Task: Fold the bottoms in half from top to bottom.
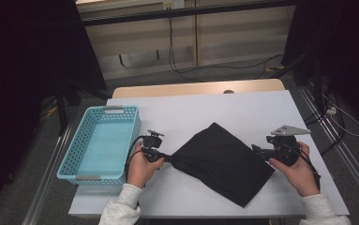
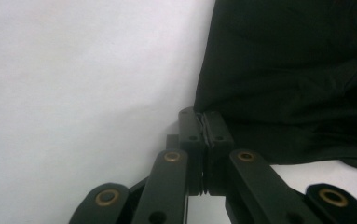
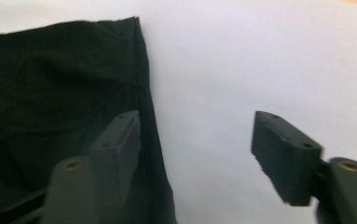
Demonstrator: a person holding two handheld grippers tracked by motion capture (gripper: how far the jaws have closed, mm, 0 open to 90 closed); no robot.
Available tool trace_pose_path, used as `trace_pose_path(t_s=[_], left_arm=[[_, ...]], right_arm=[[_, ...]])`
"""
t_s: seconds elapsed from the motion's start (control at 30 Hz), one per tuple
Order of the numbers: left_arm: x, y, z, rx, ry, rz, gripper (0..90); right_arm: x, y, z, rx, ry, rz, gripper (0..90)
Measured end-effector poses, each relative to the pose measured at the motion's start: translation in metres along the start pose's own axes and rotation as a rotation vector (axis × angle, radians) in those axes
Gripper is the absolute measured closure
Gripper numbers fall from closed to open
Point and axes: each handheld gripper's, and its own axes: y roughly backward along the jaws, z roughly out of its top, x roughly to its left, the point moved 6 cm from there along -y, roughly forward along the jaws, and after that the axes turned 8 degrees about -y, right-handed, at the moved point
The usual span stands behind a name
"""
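Black cloth (image 1: 221,161) lies folded on the white table (image 1: 243,105), right of the blue basket (image 1: 101,143). My left gripper (image 2: 203,122) pinches its corner tight; my right gripper (image 3: 195,140) stands open at its opposite edge.

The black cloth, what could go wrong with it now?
The left gripper pinches just a corner of the black cloth, so the corner might slip out if it is pulled. The right gripper is open, one jaw over the cloth's edge and one over the bare table; if it closes there it might miss the edge.
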Motion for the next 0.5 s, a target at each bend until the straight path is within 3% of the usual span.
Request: trace_pose_path(t_s=[0.03,0.13,0.23,0.27,0.33,0.43,0.47,0.5], left_arm=[[0.000,0.000,0.000,0.000,0.000,0.000,88.4],[0.000,0.001,0.001,0.001,-0.006,0.003,88.4],[-0.001,0.001,0.003,-0.006,-0.009,0.010,88.5],[-0.001,0.001,0.003,-0.003,-0.014,0.010,88.5],[-0.001,0.001,0.003,-0.002,-0.014,0.012,88.5],[-0.001,0.001,0.003,0.003,-0.021,0.011,88.5],[-0.001,0.001,0.004,0.002,-0.024,0.014,88.5],[-0.001,0.001,0.004,-0.002,-0.018,0.014,88.5]], right_arm=[[0.000,0.000,0.000,0.000,0.000,0.000,36.5],[0.003,0.007,-0.007,0.009,0.002,0.026,55.9],[0.008,0.011,-0.010,0.007,-0.001,0.053,60.1],[0.016,0.012,-0.014,0.022,0.010,0.083,62.6],[0.023,0.012,-0.017,0.035,0.021,0.089,64.8],[0.026,0.007,-0.022,0.065,0.035,0.072,67.1],[0.025,0.003,-0.027,0.084,0.053,0.052,78.0],[0.023,0.001,-0.030,0.097,0.053,0.039,77.8]])
